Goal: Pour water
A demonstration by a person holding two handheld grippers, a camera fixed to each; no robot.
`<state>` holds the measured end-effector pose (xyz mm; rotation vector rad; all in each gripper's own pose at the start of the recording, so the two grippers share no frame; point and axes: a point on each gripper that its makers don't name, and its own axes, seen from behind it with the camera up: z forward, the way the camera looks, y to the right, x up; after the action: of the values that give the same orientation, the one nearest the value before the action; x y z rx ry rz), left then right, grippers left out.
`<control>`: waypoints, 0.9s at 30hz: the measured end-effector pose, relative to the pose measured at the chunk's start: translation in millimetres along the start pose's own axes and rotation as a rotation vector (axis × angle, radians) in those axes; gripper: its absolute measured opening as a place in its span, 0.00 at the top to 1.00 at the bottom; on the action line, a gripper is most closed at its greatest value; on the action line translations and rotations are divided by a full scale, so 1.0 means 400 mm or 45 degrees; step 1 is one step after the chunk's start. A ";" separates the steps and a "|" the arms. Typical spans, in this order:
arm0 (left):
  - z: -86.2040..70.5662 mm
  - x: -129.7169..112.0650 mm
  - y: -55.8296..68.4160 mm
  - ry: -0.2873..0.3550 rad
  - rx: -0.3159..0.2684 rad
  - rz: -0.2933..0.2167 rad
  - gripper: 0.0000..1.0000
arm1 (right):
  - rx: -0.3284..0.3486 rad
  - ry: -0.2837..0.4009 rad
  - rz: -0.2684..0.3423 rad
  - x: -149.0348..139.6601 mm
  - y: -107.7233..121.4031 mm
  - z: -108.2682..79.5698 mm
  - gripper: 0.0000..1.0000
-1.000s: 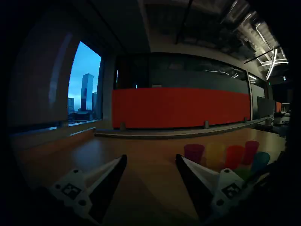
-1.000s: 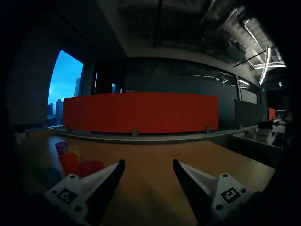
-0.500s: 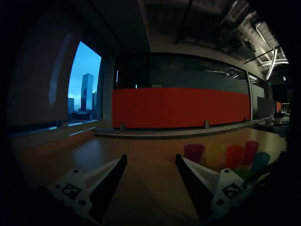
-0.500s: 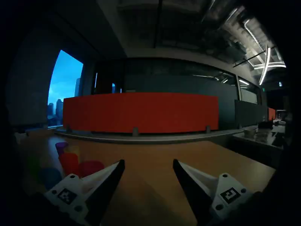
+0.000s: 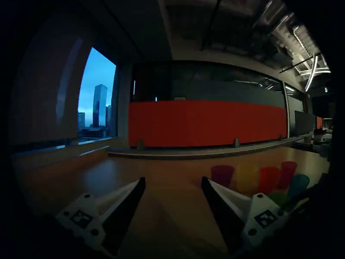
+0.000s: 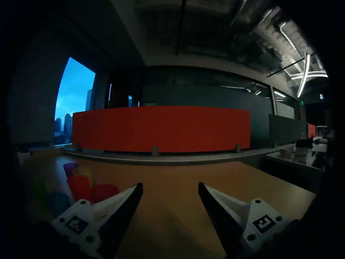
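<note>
Several coloured plastic cups stand grouped on a wooden table (image 5: 172, 172). In the left gripper view they sit to the right of my fingers: a purple cup (image 5: 222, 174), a yellow cup (image 5: 246, 176), an orange cup (image 5: 268, 178), a pink cup (image 5: 287, 173) and a teal cup (image 5: 298, 184). In the right gripper view the group is at the lower left, with an orange cup (image 6: 80, 186), a red cup (image 6: 103, 192) and a purple cup (image 6: 70, 169). My left gripper (image 5: 172, 183) is open and holds nothing. My right gripper (image 6: 170, 187) is open too, over bare table (image 6: 181, 181).
A red partition (image 5: 207, 123) runs along the table's far edge. A window (image 5: 95, 101) with city towers is at the left. Further desks with small objects (image 6: 297, 153) lie at the right. The room is dim.
</note>
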<state>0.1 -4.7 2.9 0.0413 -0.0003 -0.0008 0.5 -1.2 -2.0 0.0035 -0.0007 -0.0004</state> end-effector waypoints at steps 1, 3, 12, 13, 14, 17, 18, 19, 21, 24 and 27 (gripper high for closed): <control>0.000 0.000 0.000 0.000 0.000 0.000 0.04 | 0.000 0.000 0.000 0.000 0.000 0.000 0.01; -0.001 0.000 0.000 0.000 0.000 0.000 0.04 | 0.000 0.000 0.000 0.000 0.000 0.000 0.01; -0.001 0.000 -0.001 0.000 0.000 0.000 0.04 | 0.000 0.000 0.000 -0.001 -0.002 0.000 0.01; 0.000 0.000 0.000 0.000 0.000 0.000 0.04 | 0.000 0.000 0.000 -0.001 -0.002 0.000 0.01; 0.000 -0.001 0.000 0.000 0.000 0.000 0.04 | 0.000 0.000 0.000 -0.001 -0.002 0.000 0.01; 0.001 0.000 -0.001 0.000 0.000 0.000 0.04 | 0.000 0.000 0.000 -0.001 -0.001 -0.001 0.01; 0.002 0.000 -0.001 0.000 0.000 0.000 0.04 | 0.000 0.000 0.000 -0.001 -0.001 0.000 0.01; 0.002 0.001 -0.001 0.000 0.000 0.000 0.04 | 0.000 0.000 0.000 -0.001 -0.001 0.000 0.01; 0.002 0.001 -0.001 0.000 0.000 -0.001 0.04 | 0.000 0.000 0.000 -0.001 0.000 0.000 0.01; 0.003 0.002 -0.001 0.000 0.000 -0.001 0.04 | 0.000 0.000 0.000 0.000 0.000 0.000 0.01; 0.003 0.003 -0.002 -0.001 0.000 -0.002 0.04 | 0.000 0.000 0.000 0.000 -0.001 0.000 0.01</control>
<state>1.5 -5.7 4.3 0.0411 -0.0008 -0.0021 0.5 -1.6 -2.1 0.0034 -0.0006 -0.0005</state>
